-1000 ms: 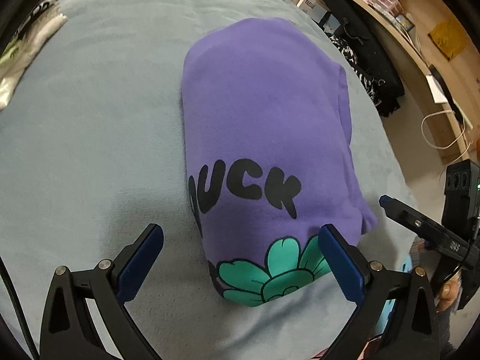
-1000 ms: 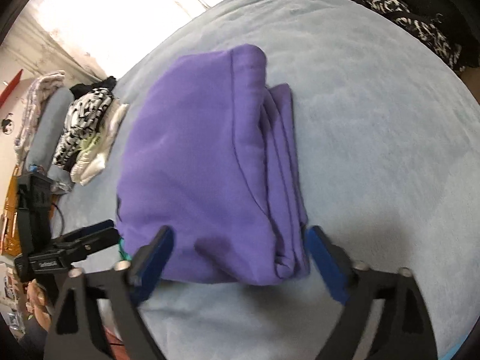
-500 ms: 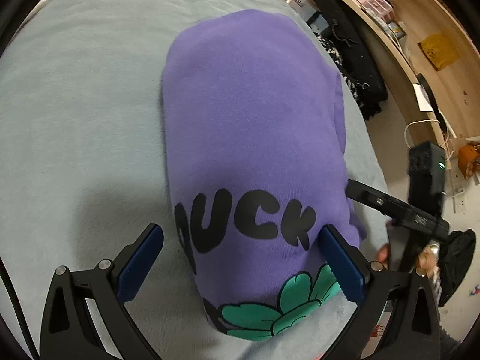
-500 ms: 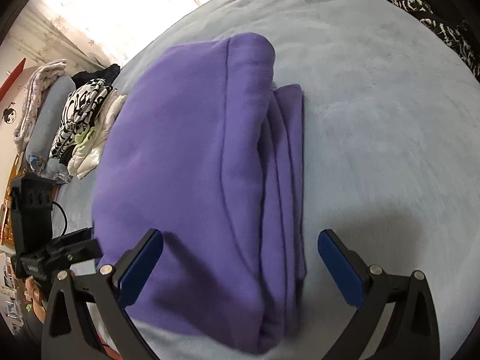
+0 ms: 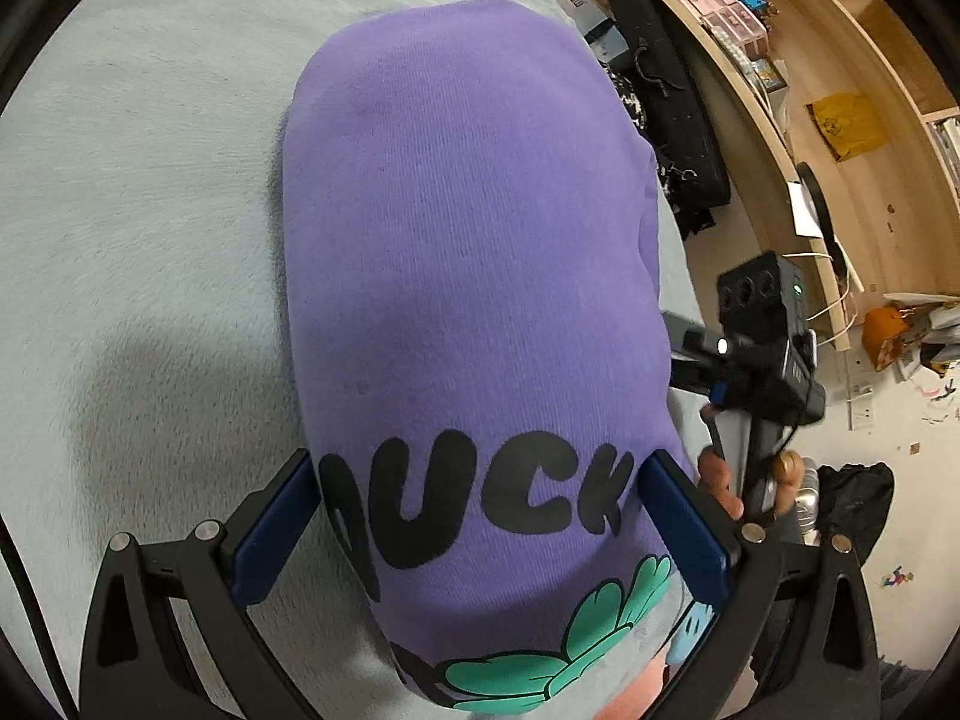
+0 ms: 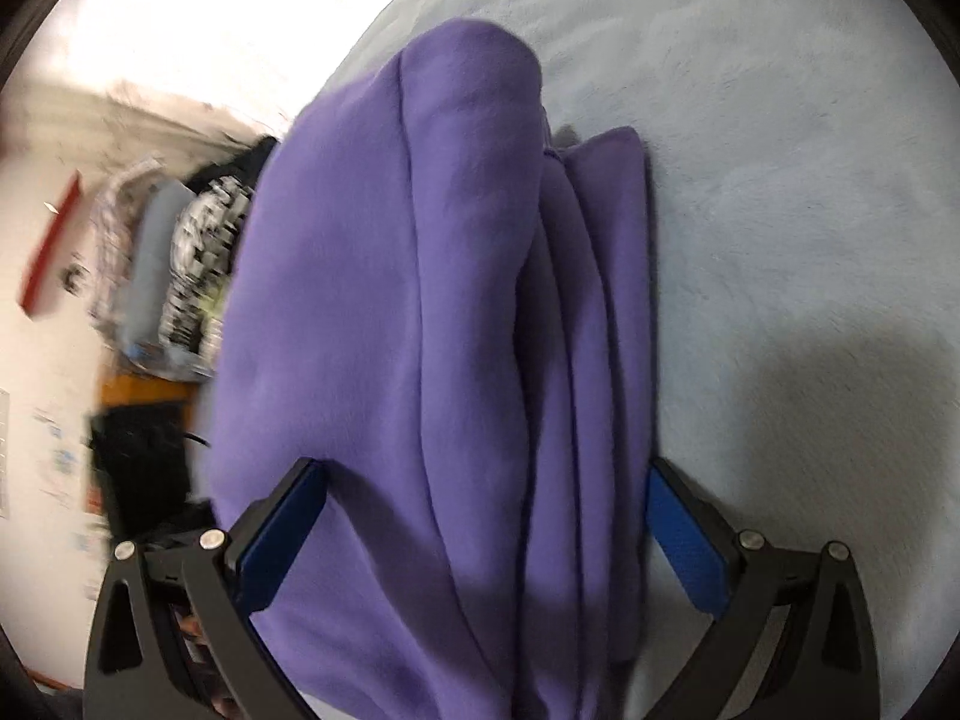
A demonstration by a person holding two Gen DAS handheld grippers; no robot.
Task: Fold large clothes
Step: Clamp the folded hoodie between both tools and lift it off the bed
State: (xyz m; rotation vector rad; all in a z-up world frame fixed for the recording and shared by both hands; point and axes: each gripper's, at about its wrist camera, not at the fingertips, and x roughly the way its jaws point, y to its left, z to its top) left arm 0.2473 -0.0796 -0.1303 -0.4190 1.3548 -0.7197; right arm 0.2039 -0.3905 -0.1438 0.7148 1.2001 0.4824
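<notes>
Both grippers nearer sweatshirt (image 5: 468, 276) (jaws wide)

Folded purple sweatshirt (image 5: 468, 276) on pale blue blanket (image 5: 132, 192), black "UCK" lettering and green flower print at near end. Left gripper (image 5: 480, 516) spread wide, straddling sweatshirt. Right of sweatshirt: right gripper (image 5: 762, 348), hand-held; wooden shelf (image 5: 840, 90) beyond.

— The sweatshirt (image 5: 468, 276) runs off the bottom edge in the left wrist view; its first printed letter curls round the fold, and the green flower (image 5: 558, 654) is cut off too.

— From the right wrist, the pile of clothes (image 6: 198, 252) past the bed's far left edge is smeared with blur. Where the sweatshirt's layers end below, I can't tell.
</notes>
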